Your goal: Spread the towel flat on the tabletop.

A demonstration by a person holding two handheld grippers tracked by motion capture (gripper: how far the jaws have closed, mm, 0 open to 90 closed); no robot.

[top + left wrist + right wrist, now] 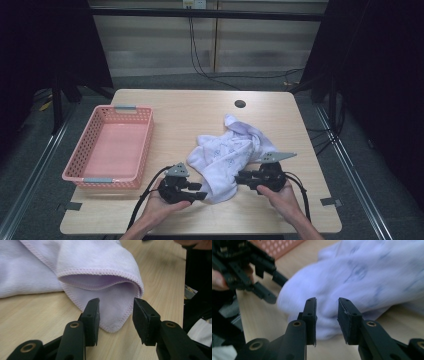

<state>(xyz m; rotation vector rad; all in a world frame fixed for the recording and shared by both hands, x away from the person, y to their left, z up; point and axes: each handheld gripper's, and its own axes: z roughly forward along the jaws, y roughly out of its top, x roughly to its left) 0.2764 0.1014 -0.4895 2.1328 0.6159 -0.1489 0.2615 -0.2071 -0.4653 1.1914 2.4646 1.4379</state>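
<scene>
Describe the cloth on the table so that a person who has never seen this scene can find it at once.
On the wooden table, look right of the pink basket, near the front edge between the two black grippers. There lies a crumpled pale lilac cloth with a stitched hem and faint printed marks. It is the only soft, loose thing there.

Crumpled pale-lilac printed cloth (362,282) motion-blurred in right gripper view; print unreadable. Same cloth cut off by top and left edges in left gripper view. Pink perforated plastic basket (284,246) cropped at top edge. Person's forearms cut by near edge in high view.
</scene>
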